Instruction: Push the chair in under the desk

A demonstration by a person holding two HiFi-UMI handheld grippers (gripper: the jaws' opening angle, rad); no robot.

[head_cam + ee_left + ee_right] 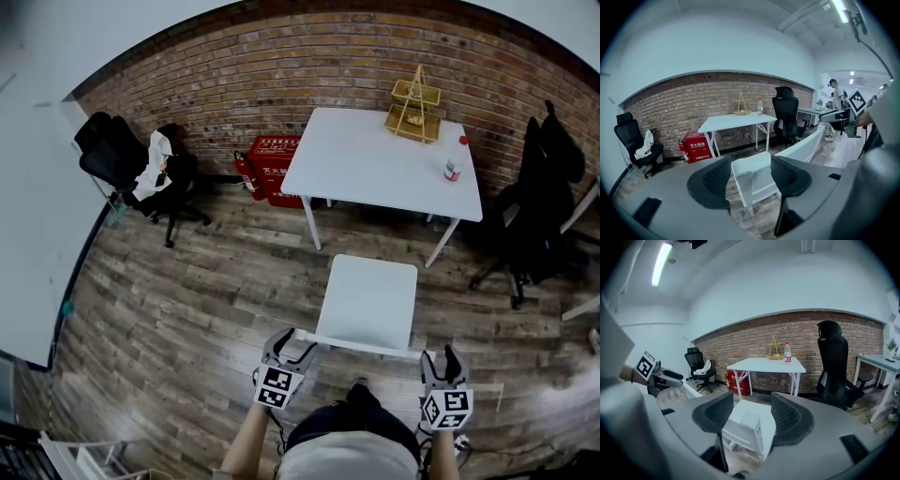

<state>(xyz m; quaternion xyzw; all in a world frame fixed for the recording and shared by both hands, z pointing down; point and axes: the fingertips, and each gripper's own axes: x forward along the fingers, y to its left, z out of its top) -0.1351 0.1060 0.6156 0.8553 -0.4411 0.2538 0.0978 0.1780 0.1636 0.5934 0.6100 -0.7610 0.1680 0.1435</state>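
Note:
A white chair (370, 300) stands on the wood floor in front of the white desk (375, 164), its backrest rail toward me and a gap of floor between seat and desk. My left gripper (289, 352) is at the rail's left end and my right gripper (442, 361) at its right end. In the left gripper view, the chair's backrest corner (742, 180) sits between the open jaws of the left gripper (751, 176), with a gap beside it. In the right gripper view, the other corner (749, 422) lies between the parted jaws of the right gripper (752, 416), not clamped.
On the desk are a wooden rack (414, 108) and a bottle (455, 159). A red extinguisher box (272, 169) sits by the brick wall, left of the desk. Black office chairs stand at left (131, 169) and right (539, 216).

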